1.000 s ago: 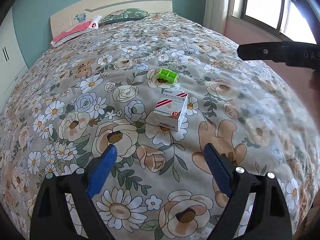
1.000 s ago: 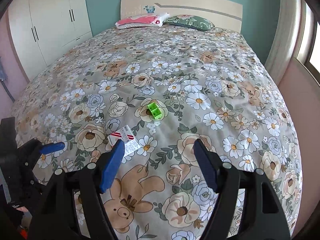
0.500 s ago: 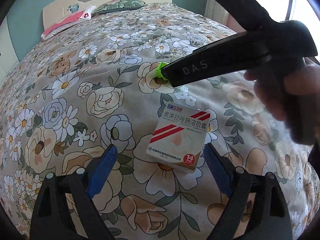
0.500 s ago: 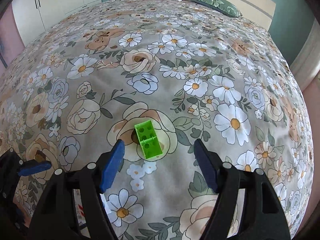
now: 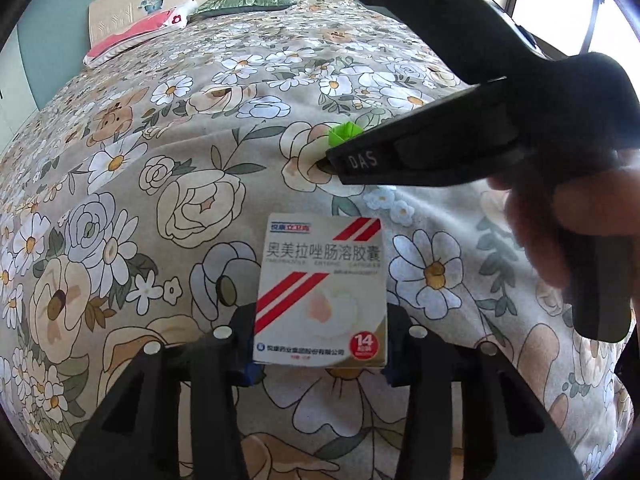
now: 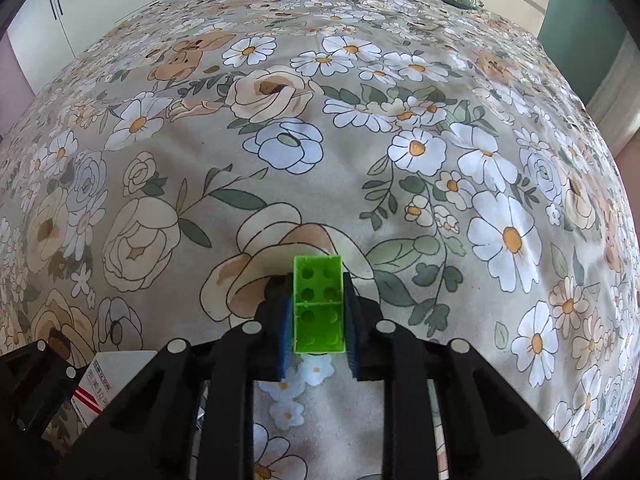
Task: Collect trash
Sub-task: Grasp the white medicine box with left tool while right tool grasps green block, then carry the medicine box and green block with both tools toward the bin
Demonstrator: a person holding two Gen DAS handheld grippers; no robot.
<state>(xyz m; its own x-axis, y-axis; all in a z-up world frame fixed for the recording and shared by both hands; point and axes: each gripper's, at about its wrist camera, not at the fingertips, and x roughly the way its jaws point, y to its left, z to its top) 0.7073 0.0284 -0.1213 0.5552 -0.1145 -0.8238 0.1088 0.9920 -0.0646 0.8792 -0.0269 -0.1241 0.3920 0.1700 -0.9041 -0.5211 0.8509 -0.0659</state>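
While left gripper (image 5: 320, 360) clamps medicine box (image 5: 322, 294), right gripper (image 6: 318, 332) clamps green block (image 6: 319, 304).

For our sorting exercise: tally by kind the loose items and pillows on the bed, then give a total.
Medicine box: 1
Green brick: 1
Pillows, pink and green: 2
Total: 4

Right gripper (image 5: 460, 152) crossing above medicine box (image 5: 322, 292), open bedspread (image 6: 360, 140) beyond green block (image 6: 319, 304)
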